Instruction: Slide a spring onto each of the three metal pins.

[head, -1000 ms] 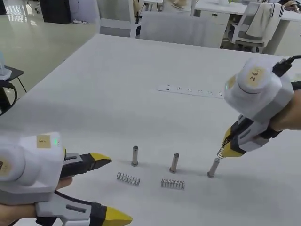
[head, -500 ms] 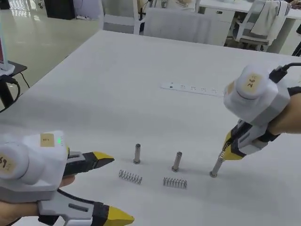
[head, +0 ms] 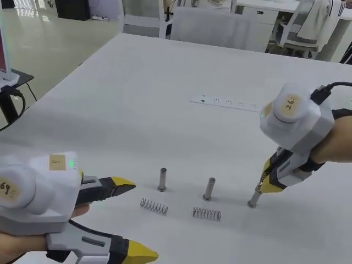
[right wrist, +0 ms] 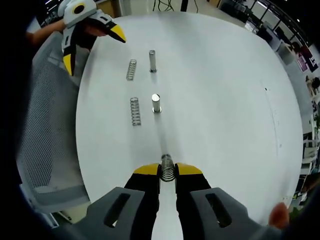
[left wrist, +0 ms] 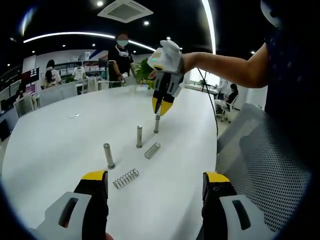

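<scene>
Lower than a second ago, the right gripper (head: 265, 185) is bringing its spring (head: 261, 177) down onto the right pin (head: 253, 199); the coil's open end seems to be meeting the pin's top. Its jaws are pinching the spring across the upper turns. The left gripper (head: 137, 220) is hovering with jaws spread and holding nothing.

On the matt white table (head: 165, 99), the left spring (head: 153, 206) and middle spring (head: 207, 214) are lying just in front of the bare left pin (head: 162, 180) and middle pin (head: 209, 188).

Each spring is probably behaving as light, thin wire: squashy, and likely to pop free under a hard squeeze. A gentle hold across the coils near one end is probably suiting it best. The pins are smooth steel cylinders with flared feet and are probably easy to tip.
</scene>
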Demonstrator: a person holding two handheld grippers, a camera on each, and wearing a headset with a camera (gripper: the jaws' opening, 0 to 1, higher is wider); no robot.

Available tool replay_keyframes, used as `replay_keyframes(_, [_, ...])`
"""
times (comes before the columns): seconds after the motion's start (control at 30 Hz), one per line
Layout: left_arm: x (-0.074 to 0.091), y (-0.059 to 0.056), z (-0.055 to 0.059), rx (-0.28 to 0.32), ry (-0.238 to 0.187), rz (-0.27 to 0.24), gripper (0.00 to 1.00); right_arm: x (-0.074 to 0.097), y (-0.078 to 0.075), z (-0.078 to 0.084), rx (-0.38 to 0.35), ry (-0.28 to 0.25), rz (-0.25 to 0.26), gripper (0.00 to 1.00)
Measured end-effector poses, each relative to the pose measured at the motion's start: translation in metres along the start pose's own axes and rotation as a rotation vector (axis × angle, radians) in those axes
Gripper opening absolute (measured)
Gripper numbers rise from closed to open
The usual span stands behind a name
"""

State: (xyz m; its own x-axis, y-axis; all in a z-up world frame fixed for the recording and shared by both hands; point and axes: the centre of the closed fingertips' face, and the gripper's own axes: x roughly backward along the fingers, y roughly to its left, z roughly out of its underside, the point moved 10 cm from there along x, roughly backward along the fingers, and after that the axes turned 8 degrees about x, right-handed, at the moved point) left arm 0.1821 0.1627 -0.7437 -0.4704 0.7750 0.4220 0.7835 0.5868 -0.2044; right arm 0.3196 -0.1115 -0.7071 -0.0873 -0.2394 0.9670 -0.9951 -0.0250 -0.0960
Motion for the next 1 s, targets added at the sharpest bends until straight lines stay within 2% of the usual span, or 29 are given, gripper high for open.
replay_keyframes(0.5, [0.000,0.000,0.001,0.002,0.004,-0.004,0.73,-0.029,-0.001,0.004,-0.004,0.023,-0.017,0.09])
replay_keyframes(0.8, [0.000,0.000,0.001,0.002,0.002,-0.008,0.73,-0.041,0.000,0.007,-0.004,0.032,-0.024,0.09])
replay_keyframes(1.0, [0.000,0.000,0.002,0.004,0.005,-0.010,0.73,-0.042,0.000,0.006,-0.009,0.035,-0.026,0.09])
